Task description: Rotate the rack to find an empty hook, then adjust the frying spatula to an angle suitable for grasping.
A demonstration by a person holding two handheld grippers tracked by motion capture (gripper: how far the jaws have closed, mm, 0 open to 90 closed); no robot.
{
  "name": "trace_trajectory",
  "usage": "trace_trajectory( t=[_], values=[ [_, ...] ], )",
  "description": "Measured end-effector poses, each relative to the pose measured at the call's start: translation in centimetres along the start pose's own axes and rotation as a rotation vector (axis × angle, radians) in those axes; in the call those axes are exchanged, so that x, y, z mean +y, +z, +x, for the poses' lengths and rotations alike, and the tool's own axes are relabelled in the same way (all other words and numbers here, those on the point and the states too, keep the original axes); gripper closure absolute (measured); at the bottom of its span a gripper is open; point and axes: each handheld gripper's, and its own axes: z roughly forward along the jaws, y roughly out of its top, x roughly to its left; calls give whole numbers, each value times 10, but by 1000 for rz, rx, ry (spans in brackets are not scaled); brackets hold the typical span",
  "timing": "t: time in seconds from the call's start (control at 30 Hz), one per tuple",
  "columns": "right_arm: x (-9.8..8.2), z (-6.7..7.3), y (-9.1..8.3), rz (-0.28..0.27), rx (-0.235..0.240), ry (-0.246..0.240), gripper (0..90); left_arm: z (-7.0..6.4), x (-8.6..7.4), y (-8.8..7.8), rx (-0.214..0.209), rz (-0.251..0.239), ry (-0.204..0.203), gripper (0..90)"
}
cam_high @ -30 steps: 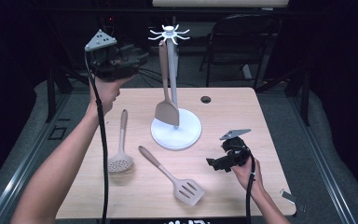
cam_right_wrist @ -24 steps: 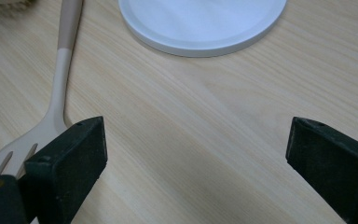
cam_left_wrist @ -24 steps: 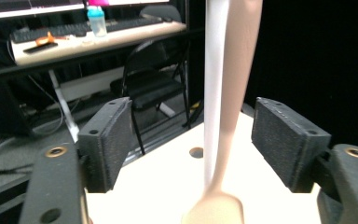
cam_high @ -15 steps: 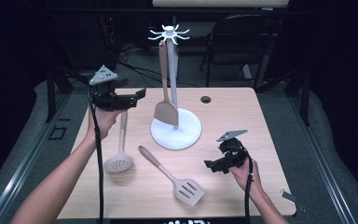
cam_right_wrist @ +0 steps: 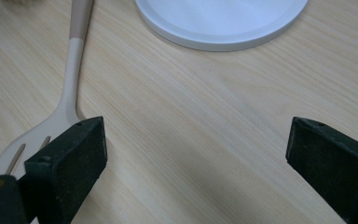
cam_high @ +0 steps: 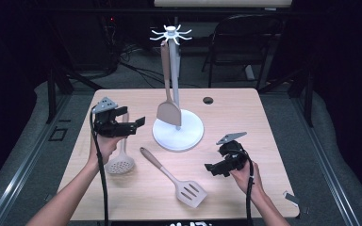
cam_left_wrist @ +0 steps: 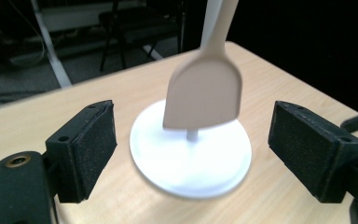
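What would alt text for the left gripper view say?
Two black padded fingers of the left gripper stand wide apart with nothing between them, over a wooden table. Beyond them a beige turner hangs upright above the round white base of a stand.

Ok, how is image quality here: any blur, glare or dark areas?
High view: table evenly lit, surroundings nearly black. Left gripper view: hanging spatula soft and blurred, white stand base overexposed, blurred at its near rim; jaw pads sharp. Right gripper view: wood grain sharp, slotted turner in focus, no glare.
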Motion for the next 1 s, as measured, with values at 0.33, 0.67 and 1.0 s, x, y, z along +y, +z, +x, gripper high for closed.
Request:
trace_trajectory(
  t=[0.33, 0.67, 1.0],
  values=[
    [0, 3, 2, 18, -2, -13, 60, -1, -46, 2, -2, 65, -64, 137],
    [-2, 9, 2, 21, 6, -28, 85, -9, -60, 1, 0, 95, -75, 129],
    [-4, 24, -3, 16, 10, -57, 364, -10, -72, -1, 65, 107, -108, 121]
  ],
)
